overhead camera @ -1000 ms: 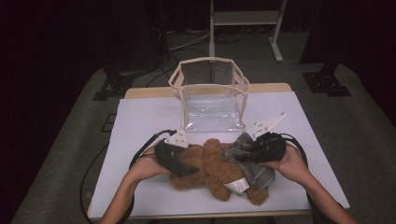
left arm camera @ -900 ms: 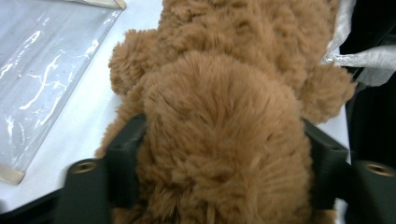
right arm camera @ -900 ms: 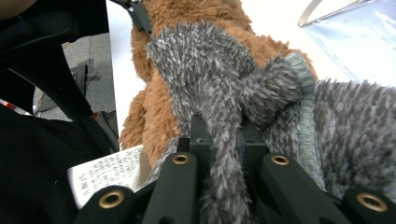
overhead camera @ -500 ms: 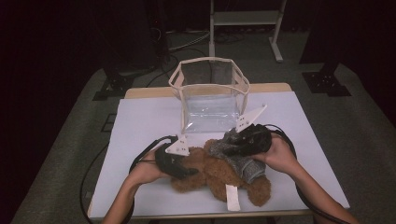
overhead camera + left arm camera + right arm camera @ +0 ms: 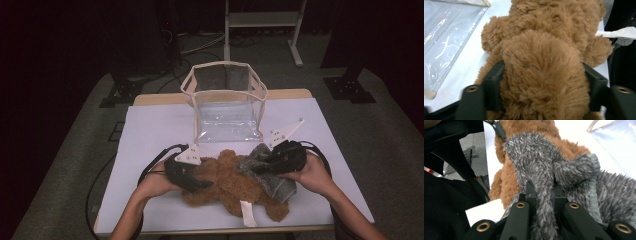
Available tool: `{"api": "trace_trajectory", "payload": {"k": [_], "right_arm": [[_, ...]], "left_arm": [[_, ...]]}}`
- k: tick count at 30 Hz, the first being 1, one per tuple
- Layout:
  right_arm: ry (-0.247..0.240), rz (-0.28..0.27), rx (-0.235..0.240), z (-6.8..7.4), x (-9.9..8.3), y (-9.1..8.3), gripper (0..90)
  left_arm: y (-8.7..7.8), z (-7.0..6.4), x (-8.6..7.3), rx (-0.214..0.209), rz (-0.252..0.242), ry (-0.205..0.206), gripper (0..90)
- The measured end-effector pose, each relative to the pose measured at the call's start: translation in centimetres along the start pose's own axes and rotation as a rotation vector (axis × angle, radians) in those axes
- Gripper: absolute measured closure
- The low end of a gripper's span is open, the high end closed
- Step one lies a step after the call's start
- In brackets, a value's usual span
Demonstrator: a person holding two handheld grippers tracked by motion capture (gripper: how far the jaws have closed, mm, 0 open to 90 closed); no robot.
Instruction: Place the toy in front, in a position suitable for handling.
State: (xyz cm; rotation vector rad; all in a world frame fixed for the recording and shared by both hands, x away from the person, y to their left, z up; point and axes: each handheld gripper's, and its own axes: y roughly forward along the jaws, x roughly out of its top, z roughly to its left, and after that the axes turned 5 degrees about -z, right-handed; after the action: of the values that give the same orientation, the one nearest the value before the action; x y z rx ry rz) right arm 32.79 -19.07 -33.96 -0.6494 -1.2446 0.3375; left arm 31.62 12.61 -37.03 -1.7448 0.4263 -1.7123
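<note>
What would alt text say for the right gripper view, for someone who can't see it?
Black tongs pinch a fold of shaggy grey knitted garment that lies over a brown teddy bear on a white table. A corner of a clear plastic bag shows at upper right.

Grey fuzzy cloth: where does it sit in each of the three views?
High view: the grey cloth lies right of centre, on the brown teddy bear, under the right gripper.
Left gripper view: none that I can make out; brown fur sits between the left gripper jaws.
Right gripper view: centre to right, a fold pinched between the jaws.
Shared landmark: the teddy bear.
</note>
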Motion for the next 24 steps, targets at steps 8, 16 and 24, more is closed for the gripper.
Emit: {"api": "trace_trajectory", "payload": {"k": [8,16,24], "right_arm": [[-0.09,0.049,0.018,0.4,4.7,3.9,79.8],[-0.037,0.013,-0.007,-0.8,3.7,2.4,79.7],[0.047,-0.037,0.005,-1.4,-0.4,-0.5,79.7]], "left_arm": [[0.1,-0.4,0.2,0.011,0.003,0.05,40.4],[-0.4,-0.7,-0.6,0.011,-0.006,0.037,40.1],[-0.4,-0.1,-0.1,-0.026,-0.03,-0.036,21.7]]}}
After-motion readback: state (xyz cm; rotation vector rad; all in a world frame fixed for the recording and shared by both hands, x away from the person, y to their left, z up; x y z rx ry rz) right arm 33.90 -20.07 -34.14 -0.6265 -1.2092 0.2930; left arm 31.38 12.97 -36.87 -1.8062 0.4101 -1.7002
